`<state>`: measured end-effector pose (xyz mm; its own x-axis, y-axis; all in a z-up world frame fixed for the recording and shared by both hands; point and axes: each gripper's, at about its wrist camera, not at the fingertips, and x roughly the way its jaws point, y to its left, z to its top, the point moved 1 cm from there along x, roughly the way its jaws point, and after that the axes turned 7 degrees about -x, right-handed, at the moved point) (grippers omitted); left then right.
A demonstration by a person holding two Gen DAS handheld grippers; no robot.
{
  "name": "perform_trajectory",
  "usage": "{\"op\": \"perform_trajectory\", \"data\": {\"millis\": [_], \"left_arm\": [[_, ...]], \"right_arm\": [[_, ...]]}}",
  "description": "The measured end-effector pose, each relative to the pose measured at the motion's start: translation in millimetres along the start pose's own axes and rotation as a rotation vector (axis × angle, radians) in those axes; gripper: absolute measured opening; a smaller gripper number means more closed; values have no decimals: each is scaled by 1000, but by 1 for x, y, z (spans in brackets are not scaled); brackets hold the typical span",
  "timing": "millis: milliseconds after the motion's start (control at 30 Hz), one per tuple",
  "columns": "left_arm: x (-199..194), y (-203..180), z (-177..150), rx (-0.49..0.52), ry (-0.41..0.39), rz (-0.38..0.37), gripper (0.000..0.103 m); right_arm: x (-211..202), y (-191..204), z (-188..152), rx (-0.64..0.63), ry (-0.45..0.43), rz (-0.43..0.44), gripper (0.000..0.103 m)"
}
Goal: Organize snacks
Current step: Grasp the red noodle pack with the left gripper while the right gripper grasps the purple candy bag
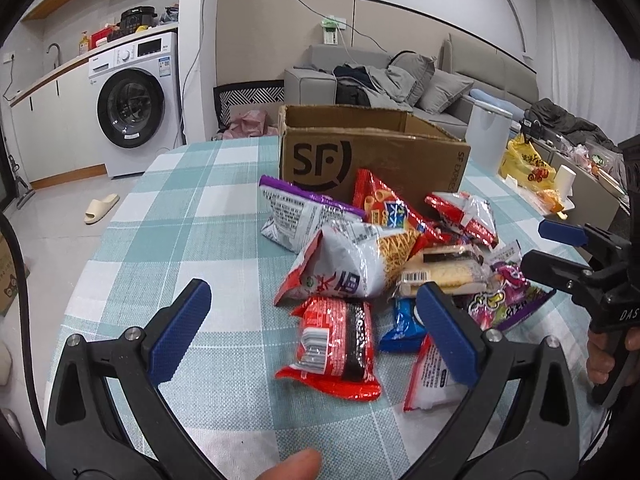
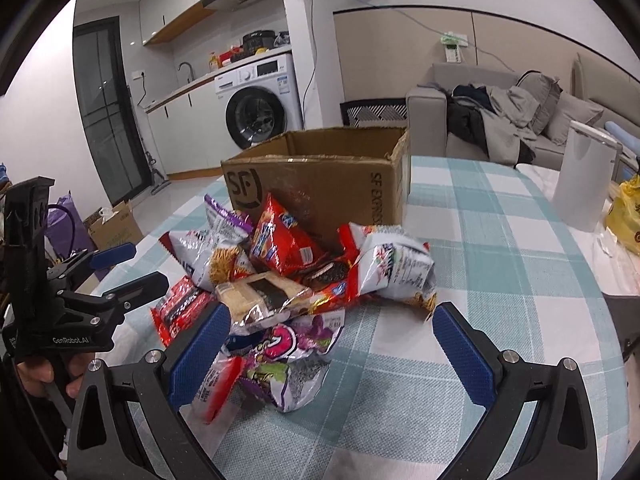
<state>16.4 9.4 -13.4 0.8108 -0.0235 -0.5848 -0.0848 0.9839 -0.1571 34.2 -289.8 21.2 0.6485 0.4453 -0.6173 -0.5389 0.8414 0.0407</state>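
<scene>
My left gripper (image 1: 314,322) and right gripper (image 2: 330,344) hover wide open and empty over crinkly foil snack packets (image 1: 376,264) heaped just ahead; beyond stands an open brown corrugated cardboard box (image 1: 372,156) on checked teal tablecloth (image 1: 180,216).

A white washing machine (image 1: 134,104) with a dark round door stands under a kitchen counter. To its right, past a white pillar, a grey sofa (image 1: 408,80) carries a heap of clothes (dark and grey). On the floor in front of the machine lies a pale slipper (image 1: 101,208). Further right of the sofa sits a yellow plastic bag (image 1: 526,166).
</scene>
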Motion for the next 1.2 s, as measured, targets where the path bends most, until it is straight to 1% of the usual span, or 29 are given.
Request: {"op": "perform_trajectory", "data": {"millis": [133,300,367,467,533,633,700,867,967,1000,1067,1100,1133,1200], "left_arm": [[7,1,-4,9,44,10,102],[16,-1,-8,37,86,37,102],[20,1,-9,32,107,39,102],[26,7,-9,5,135,33,99],[30,10,-10,-12,157,27,97],[38,10,-12,-16,194,6,95],[42,7,-13,1,205,12,95],[49,3,-17,15,245,18,85],[50,4,-18,7,251,15,80],[51,4,-18,5,254,7,77],[51,4,-20,6,264,-3,66],[51,4,-21,8,270,-10,62],[52,2,-21,11,280,-24,55],[51,1,-21,16,276,-37,52]], "right_arm": [[9,3,-4,-6,57,0,103],[19,-2,-10,49,113,27,102],[22,-3,-12,58,122,38,102],[26,-2,-15,65,145,47,96],[30,-2,-16,72,167,53,90],[34,-2,-19,81,182,62,90],[35,-2,-19,85,188,70,89],[38,0,-20,93,201,91,88],[41,-1,-21,120,208,110,87],[41,-2,-22,129,210,117,85],[43,-2,-22,142,214,136,81],[44,-1,-23,145,216,143,78],[45,0,-23,144,217,146,76],[46,2,-23,147,215,162,72]]}}
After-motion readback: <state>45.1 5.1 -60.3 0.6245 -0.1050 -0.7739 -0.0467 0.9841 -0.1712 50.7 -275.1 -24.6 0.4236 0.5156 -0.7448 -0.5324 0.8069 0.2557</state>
